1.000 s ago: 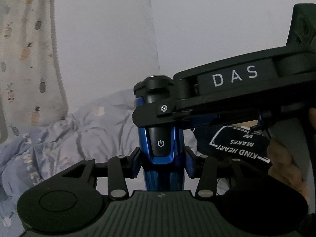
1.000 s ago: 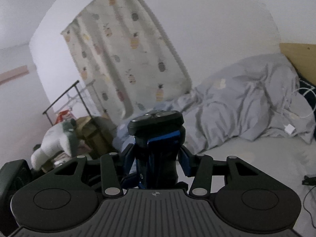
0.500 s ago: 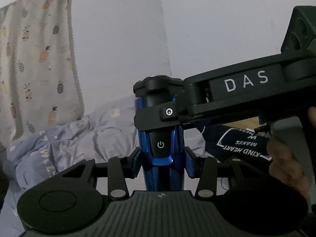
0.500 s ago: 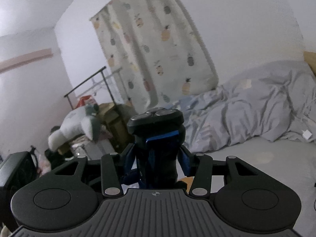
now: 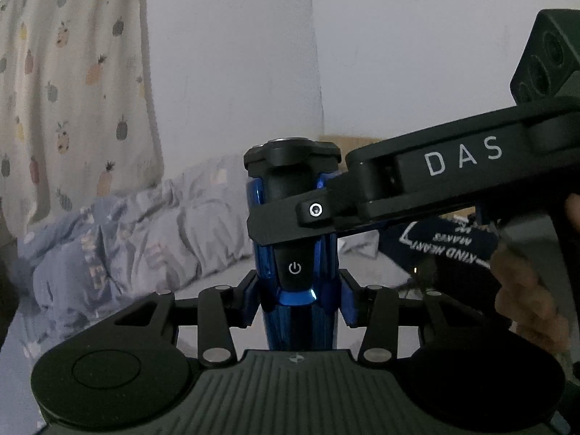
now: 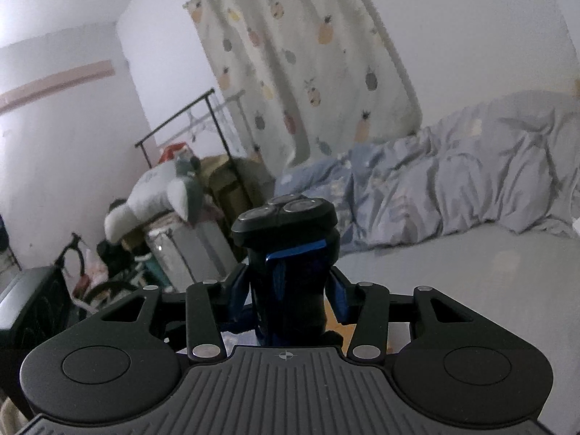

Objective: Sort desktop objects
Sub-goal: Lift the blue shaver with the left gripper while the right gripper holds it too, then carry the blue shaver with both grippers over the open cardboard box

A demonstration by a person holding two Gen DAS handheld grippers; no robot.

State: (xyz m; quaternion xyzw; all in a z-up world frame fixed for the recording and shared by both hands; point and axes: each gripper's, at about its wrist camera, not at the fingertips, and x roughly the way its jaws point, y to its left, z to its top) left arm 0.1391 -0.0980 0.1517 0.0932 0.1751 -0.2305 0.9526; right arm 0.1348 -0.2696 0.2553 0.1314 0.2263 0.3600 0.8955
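Note:
A blue and black electric shaver (image 5: pixel 295 264) stands upright in the air, its three-head top up and its power button facing the left wrist camera. My left gripper (image 5: pixel 297 301) is shut on its lower body. My right gripper (image 6: pixel 286 290) is shut on the same shaver (image 6: pixel 286 250) higher up, just below the head. In the left wrist view the right gripper's finger (image 5: pixel 290 226) crosses the shaver from the right, below the black body marked DAS (image 5: pixel 460 159). No desk shows in either view.
A bed with a crumpled grey-blue duvet (image 6: pixel 453 188) lies behind. A pineapple-print curtain (image 6: pixel 308 61) hangs on the back wall. A clothes rack (image 6: pixel 188 123), a plush toy (image 6: pixel 163 195) and boxes stand at the left. A dark printed cloth (image 5: pixel 446 246) lies at the right.
Both grippers, still holding the shaver, have swung so the views pan: more curtain shows on the left, and the rack and plush toy have come into the right wrist view.

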